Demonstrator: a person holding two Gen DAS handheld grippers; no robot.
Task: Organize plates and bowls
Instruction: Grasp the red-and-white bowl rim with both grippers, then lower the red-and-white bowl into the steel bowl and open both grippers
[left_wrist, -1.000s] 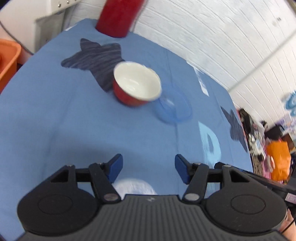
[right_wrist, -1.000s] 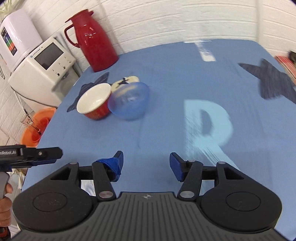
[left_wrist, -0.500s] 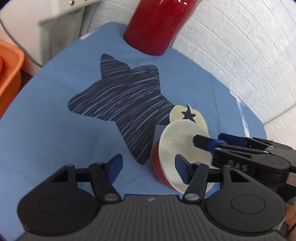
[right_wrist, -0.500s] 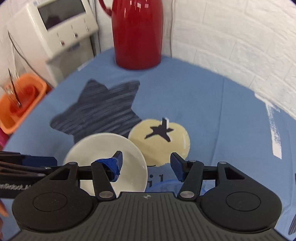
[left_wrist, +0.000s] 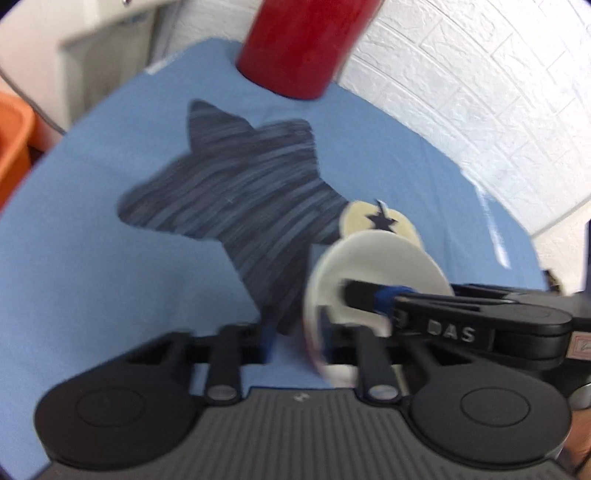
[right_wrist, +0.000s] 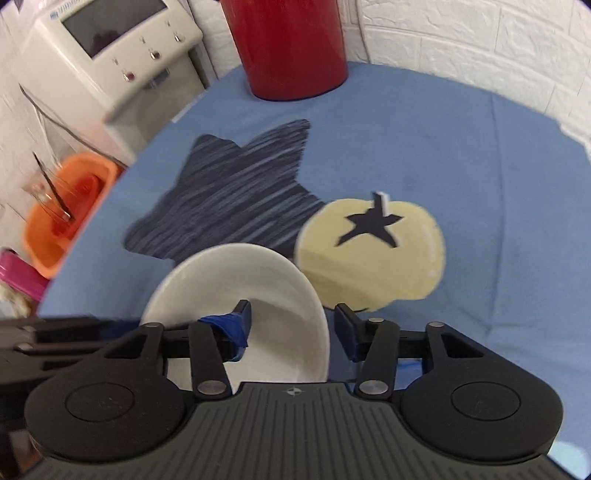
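A bowl (right_wrist: 240, 295), white inside and red outside, sits on the blue tablecloth (right_wrist: 480, 184); in the left wrist view the bowl (left_wrist: 380, 258) is blurred. My right gripper (right_wrist: 291, 323) is open and straddles the bowl's right rim, with its taped left finger inside and the other outside. My left gripper (left_wrist: 297, 336) straddles the near-left rim with its jaws narrowed. A small gap still shows beside the wall. The right gripper's finger (left_wrist: 369, 291) reaches into the bowl from the right.
A red thermos (right_wrist: 291, 48) stands at the back by the white brick wall. A white appliance (right_wrist: 110, 55) and an orange tub (right_wrist: 66, 206) lie beyond the table's left edge. A dark star print (right_wrist: 229, 195) and a cream apple print (right_wrist: 373, 251) mark the cloth.
Both grippers have come down and forward onto the bowl. The left gripper's fingers have drawn closer together around the rim. The right gripper's finger spacing is unchanged.
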